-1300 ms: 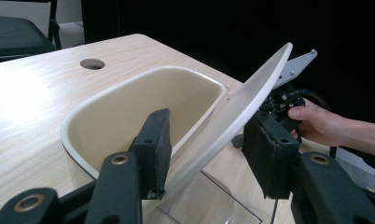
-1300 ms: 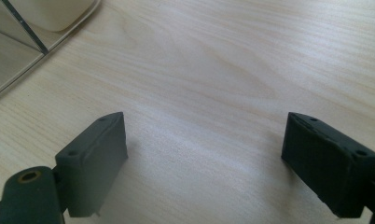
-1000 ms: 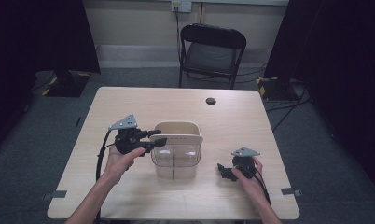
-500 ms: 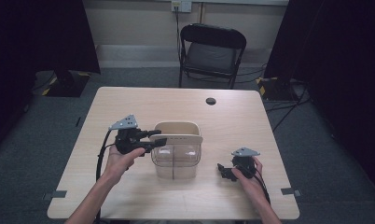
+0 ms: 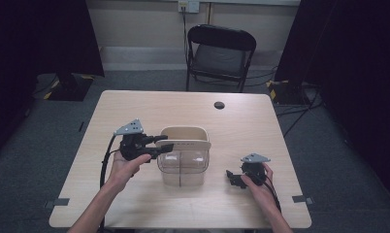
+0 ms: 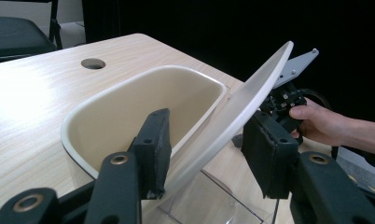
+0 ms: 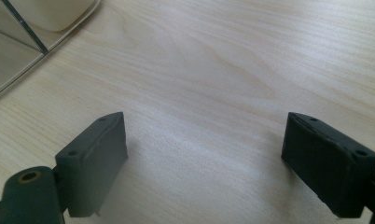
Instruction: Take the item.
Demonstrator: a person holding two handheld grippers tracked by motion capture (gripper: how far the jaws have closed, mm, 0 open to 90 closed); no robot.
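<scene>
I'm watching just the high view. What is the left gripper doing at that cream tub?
Observer: In the left gripper view, the left gripper is clamped on a cream lid. The lid is tilted up off the tub, so the tub is open.
Visitor: And the right gripper, is it holding something?
Observer: No. In the right gripper view, the right gripper has its jaws wide apart over bare table, with nothing between them.
</scene>
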